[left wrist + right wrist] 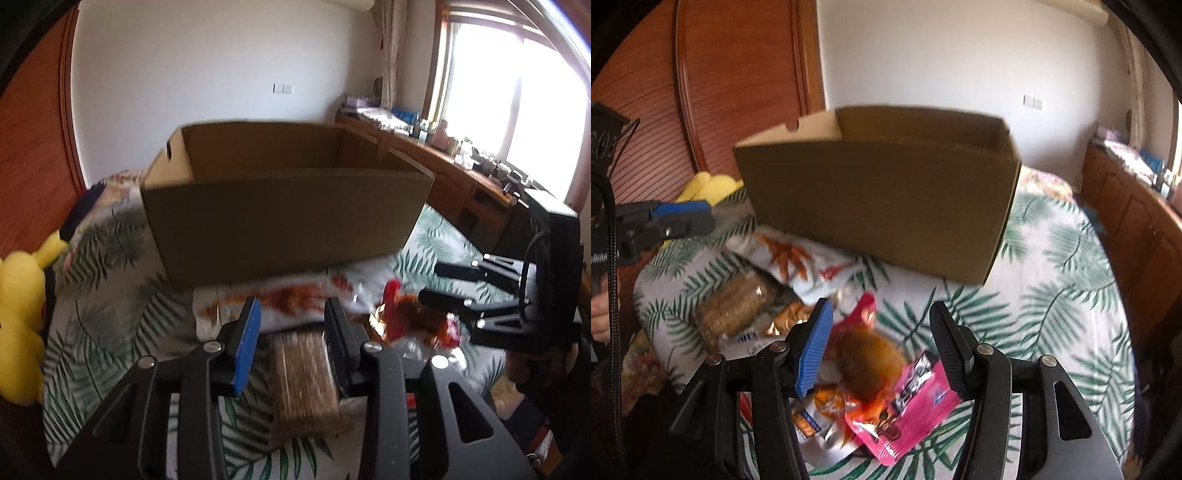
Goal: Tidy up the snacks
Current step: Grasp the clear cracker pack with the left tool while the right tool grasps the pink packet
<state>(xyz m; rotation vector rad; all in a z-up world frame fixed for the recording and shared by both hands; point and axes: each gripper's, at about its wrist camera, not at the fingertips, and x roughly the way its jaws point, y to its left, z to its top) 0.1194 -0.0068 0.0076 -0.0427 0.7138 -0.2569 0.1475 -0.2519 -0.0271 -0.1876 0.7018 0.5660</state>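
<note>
An open brown cardboard box [284, 206] stands on the leaf-print bed; it also shows in the right wrist view [882, 195]. Snacks lie in front of it: a clear pack of brown biscuits [304, 384] [738, 302], a white bag with orange print [291, 302] [801, 258], and a pink packet [886, 391] [410, 314]. My left gripper [291, 325] is open, just above the biscuit pack. My right gripper [882, 332] is open over the pink packet. The right gripper also shows at the right of the left wrist view [454, 284].
A yellow plush toy [22, 325] lies at the bed's left edge. A wooden headboard [701, 85] stands behind the box. A wooden dresser with small items [461, 162] runs under the window on the right. An orange-and-silver packet [820, 417] lies under the pink one.
</note>
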